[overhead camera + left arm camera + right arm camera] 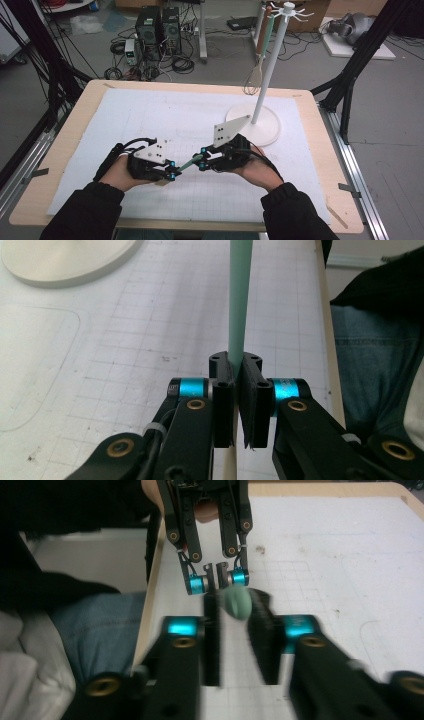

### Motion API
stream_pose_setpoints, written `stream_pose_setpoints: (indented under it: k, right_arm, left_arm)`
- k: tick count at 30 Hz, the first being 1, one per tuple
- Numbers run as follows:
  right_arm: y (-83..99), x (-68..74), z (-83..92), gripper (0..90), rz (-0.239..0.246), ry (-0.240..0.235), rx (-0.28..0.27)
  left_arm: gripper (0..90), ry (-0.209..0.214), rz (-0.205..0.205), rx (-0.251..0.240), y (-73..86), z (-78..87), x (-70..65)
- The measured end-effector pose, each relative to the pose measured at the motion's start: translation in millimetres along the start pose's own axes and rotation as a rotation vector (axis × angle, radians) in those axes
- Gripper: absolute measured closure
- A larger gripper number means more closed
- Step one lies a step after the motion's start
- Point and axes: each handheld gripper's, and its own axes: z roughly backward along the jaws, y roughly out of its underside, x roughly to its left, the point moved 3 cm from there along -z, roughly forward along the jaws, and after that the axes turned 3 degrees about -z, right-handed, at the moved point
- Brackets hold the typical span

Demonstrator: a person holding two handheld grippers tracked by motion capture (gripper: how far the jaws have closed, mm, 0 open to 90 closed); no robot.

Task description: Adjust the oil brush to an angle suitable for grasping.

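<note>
Left gripper view: left gripper (235, 371) clamped on mint-green handle (240, 295), held above gridded mat (125, 340). Right gripper view: right gripper (239, 630) blurred, jaws apart around handle's rounded end, no pad contact discernible. White stand base (270, 131) beyond.

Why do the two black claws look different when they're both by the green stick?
The left claw is squeezed shut on the long mint-green handle; the right claw stands open, its pads clear of the handle's rounded end. The left claw is sharp in its own view; the right claw is blurred in its own. Both are black with bright blue rollers, and they face each other low over the white gridded mat.
</note>
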Motion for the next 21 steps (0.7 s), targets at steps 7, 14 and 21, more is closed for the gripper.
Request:
stream_pose_setpoints:
  k: [7, 14, 21]
  right_arm:
    - [1.8, -3.7, -3.5, 69.5, -0.060, 0.006, -0.076]
    - [-0.9, -5.4, -4.7, 81.1, -0.057, 0.018, -0.104]
    - [-4.7, -2.6, -2.6, 83.4, -0.029, 0.002, -0.060]
  left_arm:
    - [84.5, -0.032, 0.028, -0.040, -4.0, 4.6, 3.8]
    - [84.4, -0.028, 0.031, -0.049, -5.0, 3.3, 4.9]
    - [79.4, -0.023, 0.042, -0.042, -4.7, -0.1, 4.7]
